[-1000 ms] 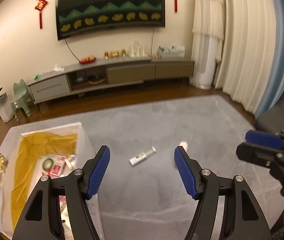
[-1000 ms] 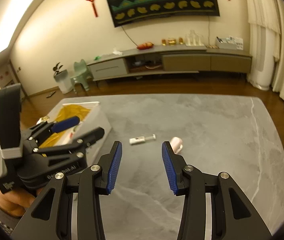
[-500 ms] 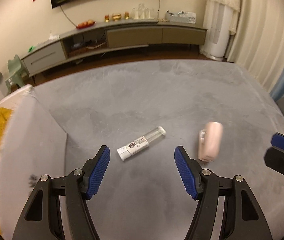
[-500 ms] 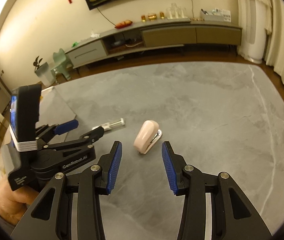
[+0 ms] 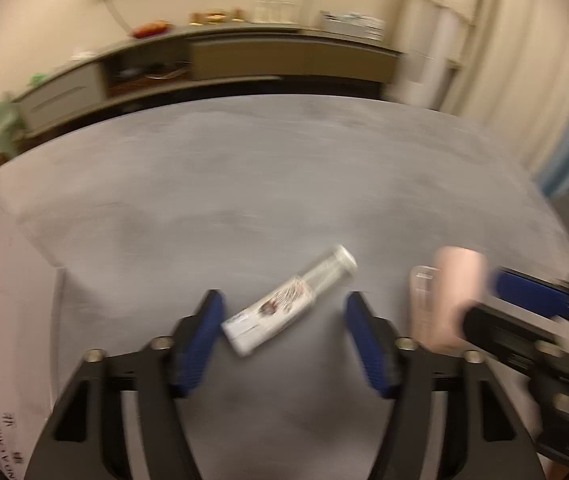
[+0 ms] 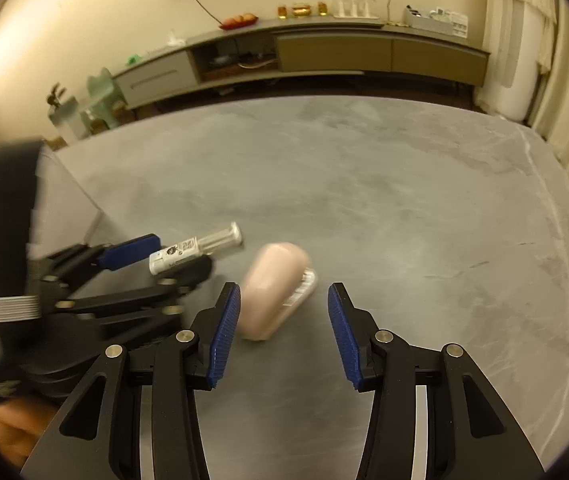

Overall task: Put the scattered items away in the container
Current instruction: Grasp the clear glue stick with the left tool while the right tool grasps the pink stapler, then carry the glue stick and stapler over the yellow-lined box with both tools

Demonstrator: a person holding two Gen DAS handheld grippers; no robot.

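While both claws hover low over the grey table, I log each as spread and gripping nothing. My left claw has its blue pads on either side of the near end of the tube; the left pad looks just beside the tube's white end, but blur keeps me from telling whether it touches. That tube lies flat and slanted, clear cap pointing away and to the right. My right claw sits spread before the pink case, which lies on its side on the table, nearer the left pad, not touching that I can see. Tube and case lie near each other, apart. At far left in the left view, a pale container wall stands beside the table; its inside is hidden.
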